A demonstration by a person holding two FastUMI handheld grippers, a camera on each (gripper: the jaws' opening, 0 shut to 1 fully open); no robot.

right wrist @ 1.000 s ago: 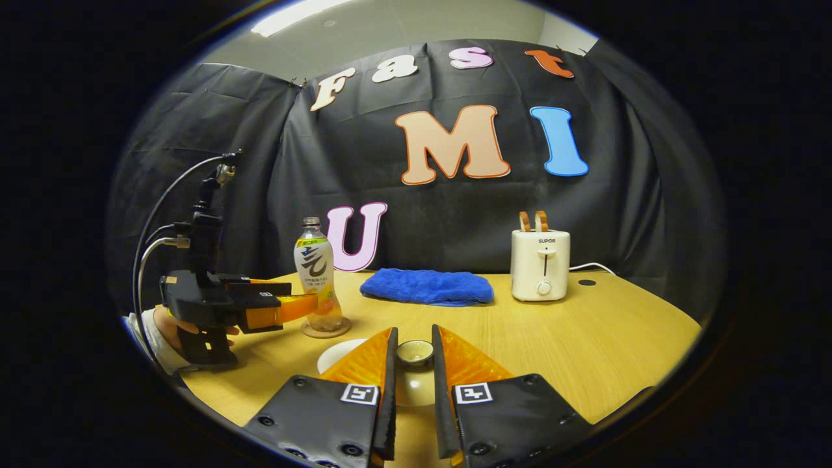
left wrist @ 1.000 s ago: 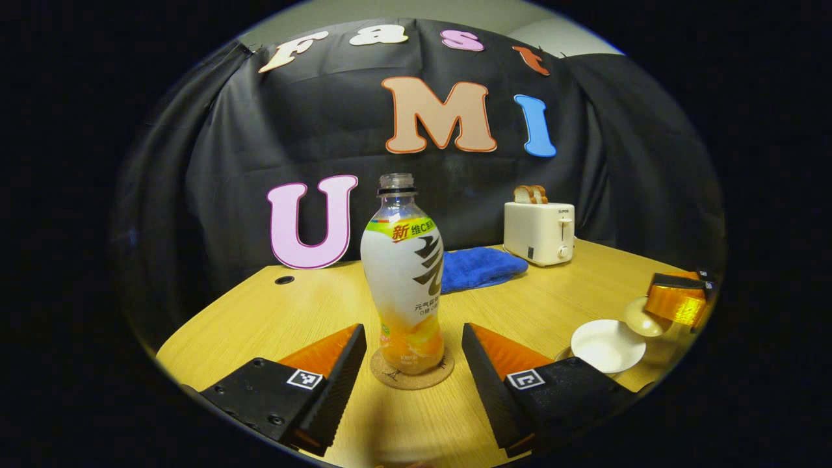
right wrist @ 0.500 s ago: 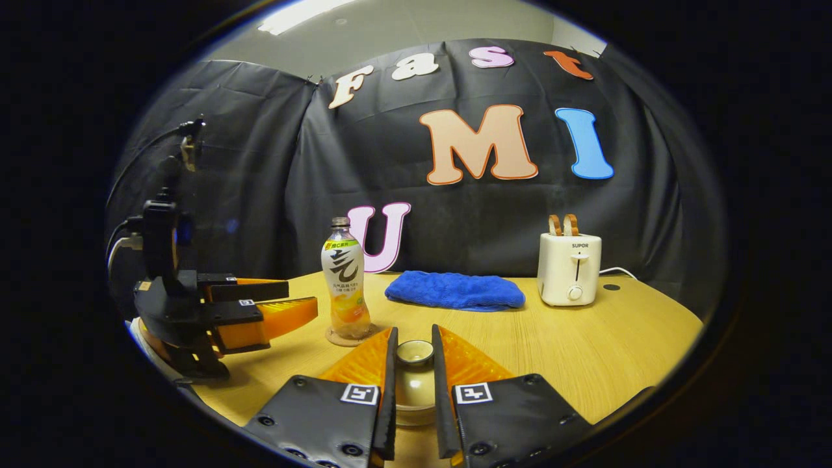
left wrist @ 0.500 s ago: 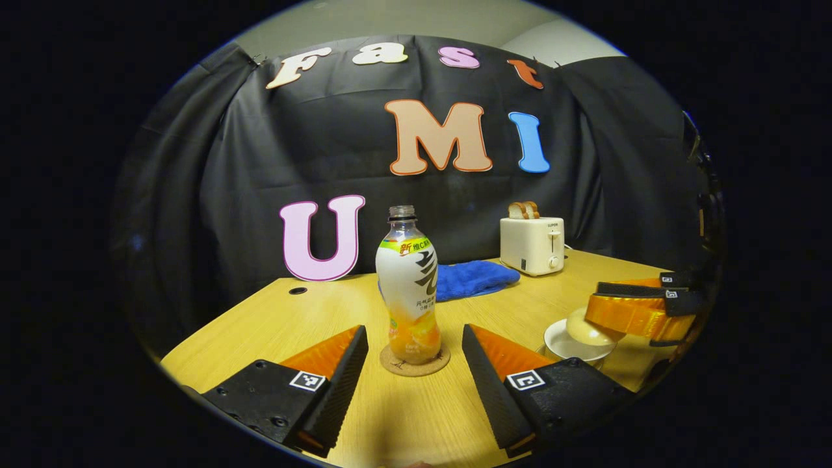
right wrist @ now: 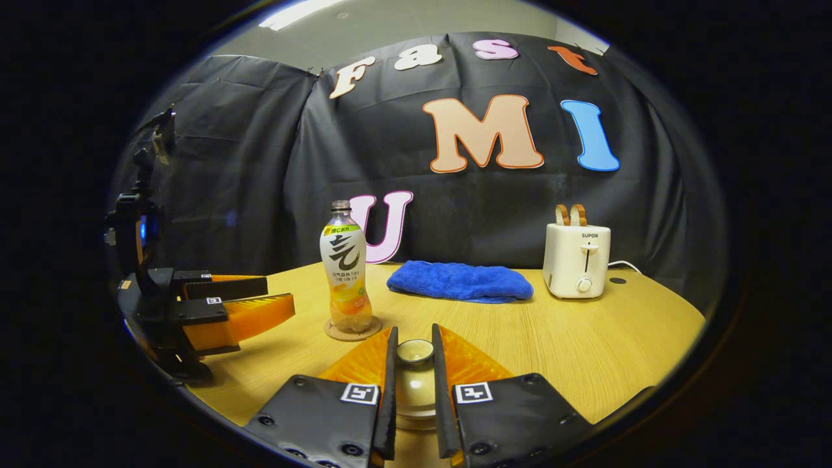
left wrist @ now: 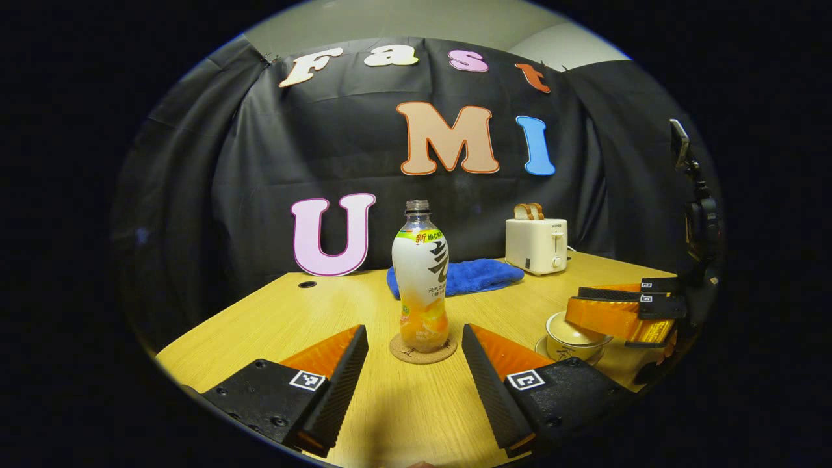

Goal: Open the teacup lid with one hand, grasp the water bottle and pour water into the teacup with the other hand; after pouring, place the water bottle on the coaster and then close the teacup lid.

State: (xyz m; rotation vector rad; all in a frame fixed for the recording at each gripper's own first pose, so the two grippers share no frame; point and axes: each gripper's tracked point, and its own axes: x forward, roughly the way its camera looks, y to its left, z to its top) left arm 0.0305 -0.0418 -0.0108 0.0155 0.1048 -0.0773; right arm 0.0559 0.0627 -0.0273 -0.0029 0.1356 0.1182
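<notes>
Two grippers: you hold one in each hand over the wooden table.
Right gripper: nearest in the right gripper view, your fingers are pinched on the knob of the teacup lid, one on each side.
Teacup lid: it sits on the teacup, seen in the left gripper view low on the right, where your right gripper reaches over it from the right.
Saucer: its rim shows under the teacup.
Left gripper: your fingers are spread wide, holding nothing, and they point toward the water bottle with bare table between.
Water bottle: it stands upright and uncapped on the round cork coaster, left of the teacup and apart from it.
Blue towel: it lies folded behind the bottle, toward the back of the table.
Toaster: it stands at the far right with two slices of bread in its slots, near the black cloth wall.
</notes>
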